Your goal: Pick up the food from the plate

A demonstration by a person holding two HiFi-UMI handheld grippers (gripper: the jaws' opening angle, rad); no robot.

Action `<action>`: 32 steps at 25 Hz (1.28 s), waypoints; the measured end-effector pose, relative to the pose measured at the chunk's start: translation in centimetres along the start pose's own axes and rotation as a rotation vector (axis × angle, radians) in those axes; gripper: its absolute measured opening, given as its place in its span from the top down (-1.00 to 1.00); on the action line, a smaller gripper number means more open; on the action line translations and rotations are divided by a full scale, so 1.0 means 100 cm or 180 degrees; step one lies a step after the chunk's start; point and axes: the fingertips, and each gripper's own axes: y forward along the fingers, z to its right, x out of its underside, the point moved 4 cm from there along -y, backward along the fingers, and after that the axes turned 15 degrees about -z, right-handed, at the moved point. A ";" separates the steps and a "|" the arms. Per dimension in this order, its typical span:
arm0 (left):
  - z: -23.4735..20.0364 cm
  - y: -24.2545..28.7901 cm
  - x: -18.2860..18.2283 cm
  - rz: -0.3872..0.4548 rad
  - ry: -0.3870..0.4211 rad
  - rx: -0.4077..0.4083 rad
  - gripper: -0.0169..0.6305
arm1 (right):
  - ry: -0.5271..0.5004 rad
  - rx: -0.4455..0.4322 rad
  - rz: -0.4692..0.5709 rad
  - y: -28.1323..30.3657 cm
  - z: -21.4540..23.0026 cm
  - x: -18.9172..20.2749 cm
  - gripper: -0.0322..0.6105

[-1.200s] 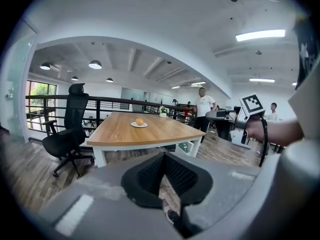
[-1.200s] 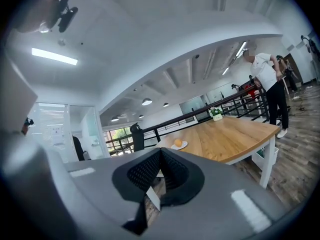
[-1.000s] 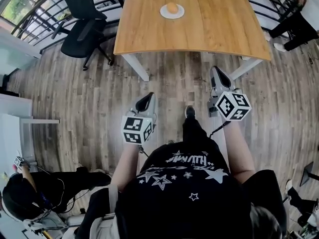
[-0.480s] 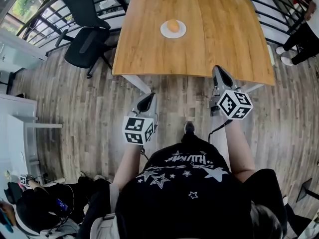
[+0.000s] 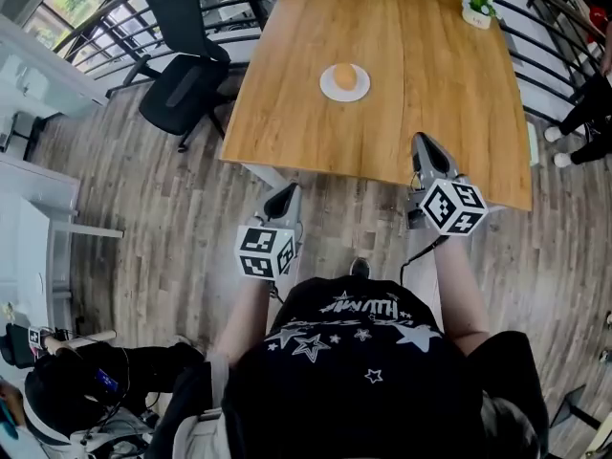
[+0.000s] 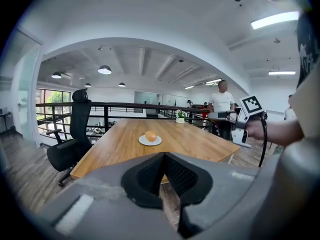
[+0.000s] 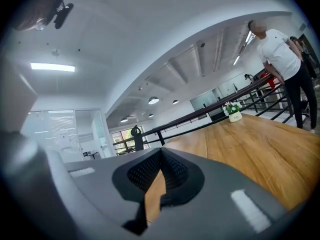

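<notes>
While the food [image 5: 344, 74] lies plated, the right gripper [image 5: 422, 143] hovers well short.

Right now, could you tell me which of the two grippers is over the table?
The right gripper: in the head view it overlaps the table's near edge, while the left gripper hangs over the floor, short of it.

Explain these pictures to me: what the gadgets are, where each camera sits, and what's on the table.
No robot here: a person holds a left gripper and a right gripper, each bearing a marker cube. The top-down picture comes from a camera on the person's head. The other two come from cameras riding on each gripper, looking along its fingers. On the wooden table sits a white plate with a round orange food item, and a potted plant at the far corner. Both grippers are shut and hold nothing, short of the plate.
</notes>
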 end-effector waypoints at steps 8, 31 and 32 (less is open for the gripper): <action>-0.009 0.015 0.000 -0.0073 -0.0189 -0.0059 0.94 | -0.0013 -0.0086 -0.0153 0.029 0.011 -0.003 0.89; -0.127 0.156 -0.106 -0.0183 -0.0066 0.0415 0.94 | 0.0111 0.0322 -0.0244 0.183 0.050 -0.064 0.89; -0.132 0.160 -0.109 -0.0184 -0.0068 0.0422 0.94 | 0.0109 0.0331 -0.0287 0.190 0.050 -0.063 0.89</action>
